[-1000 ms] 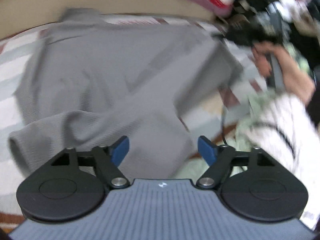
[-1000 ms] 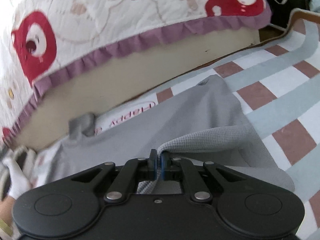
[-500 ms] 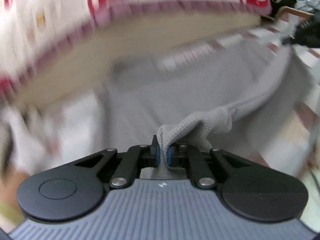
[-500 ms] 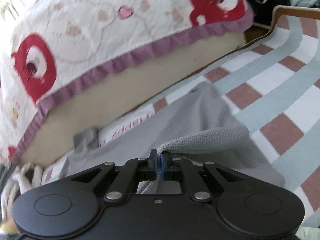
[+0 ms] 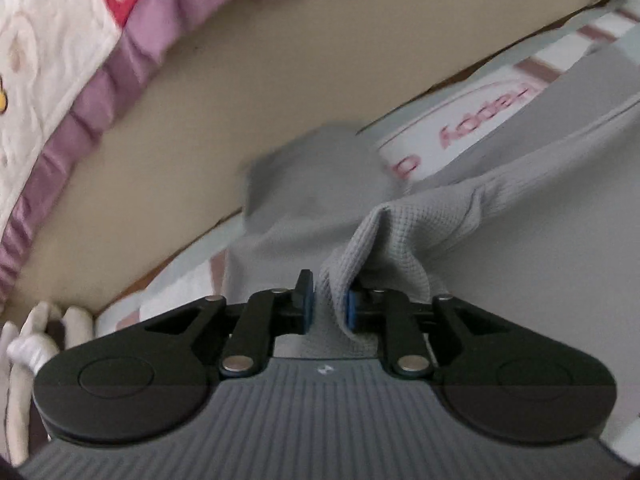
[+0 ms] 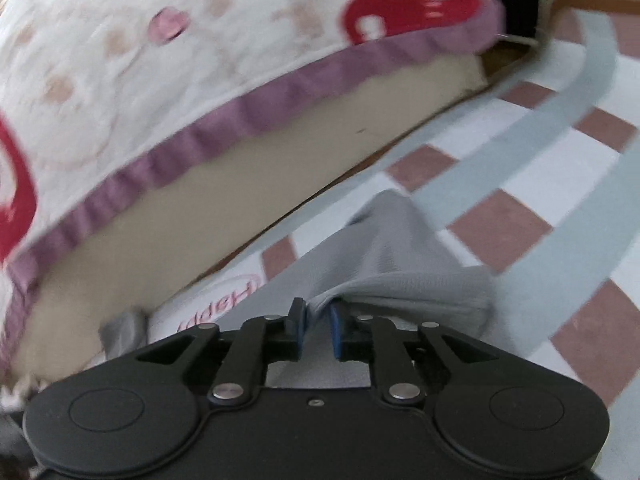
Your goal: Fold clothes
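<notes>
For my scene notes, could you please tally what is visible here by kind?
Grey garment: 1
Checked mat: 1
Quilt with purple frill: 1
Grippers, left and right, jaws opening with grey fabric between them: 2
Total: 5

Soft, even daylight, no glare. Motion blur on the quilt at 11 o'clock, both views. Strong fisheye bend at edges; foreground sharp.

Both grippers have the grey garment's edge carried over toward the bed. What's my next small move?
Probably finish releasing and draw both back. The left gripper and right gripper are opening, garment folds between the pads, its doubled edge on the mat.
</notes>
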`<state>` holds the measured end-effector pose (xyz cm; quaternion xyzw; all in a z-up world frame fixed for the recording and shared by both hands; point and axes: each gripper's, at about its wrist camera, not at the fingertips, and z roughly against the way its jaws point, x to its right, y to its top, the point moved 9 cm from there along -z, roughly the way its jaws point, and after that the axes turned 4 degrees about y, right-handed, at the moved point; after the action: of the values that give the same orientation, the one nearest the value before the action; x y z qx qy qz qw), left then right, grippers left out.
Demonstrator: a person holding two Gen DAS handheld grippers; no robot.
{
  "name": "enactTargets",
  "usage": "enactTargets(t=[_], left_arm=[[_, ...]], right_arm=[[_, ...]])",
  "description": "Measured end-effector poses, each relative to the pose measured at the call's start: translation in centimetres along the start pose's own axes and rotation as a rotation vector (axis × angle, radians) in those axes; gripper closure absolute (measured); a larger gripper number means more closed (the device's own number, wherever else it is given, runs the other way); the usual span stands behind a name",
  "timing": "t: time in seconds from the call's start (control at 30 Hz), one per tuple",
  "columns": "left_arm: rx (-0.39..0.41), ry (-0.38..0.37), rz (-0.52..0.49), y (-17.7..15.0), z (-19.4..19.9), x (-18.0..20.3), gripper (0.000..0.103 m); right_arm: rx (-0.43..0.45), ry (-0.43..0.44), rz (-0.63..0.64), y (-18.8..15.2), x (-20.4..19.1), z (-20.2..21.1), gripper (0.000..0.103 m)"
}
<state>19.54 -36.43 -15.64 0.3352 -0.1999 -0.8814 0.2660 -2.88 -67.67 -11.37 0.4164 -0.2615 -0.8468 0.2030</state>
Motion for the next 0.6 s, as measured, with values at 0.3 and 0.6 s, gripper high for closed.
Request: enactTargets(t=[0.3,0.6], left_arm=[[-0.162,0.027,-0.173,1.6,4.1,-2.9,0.07],[-0.142,-0.05,-0.317,6.8,10.8,-3.2,0.042]], right_arm=[[0.101,-0.022,-0.375,2.2,7.3,3.7,0.07],[-0.022,-0.05,-0.278,0.5,7.5,2.6,0.07]])
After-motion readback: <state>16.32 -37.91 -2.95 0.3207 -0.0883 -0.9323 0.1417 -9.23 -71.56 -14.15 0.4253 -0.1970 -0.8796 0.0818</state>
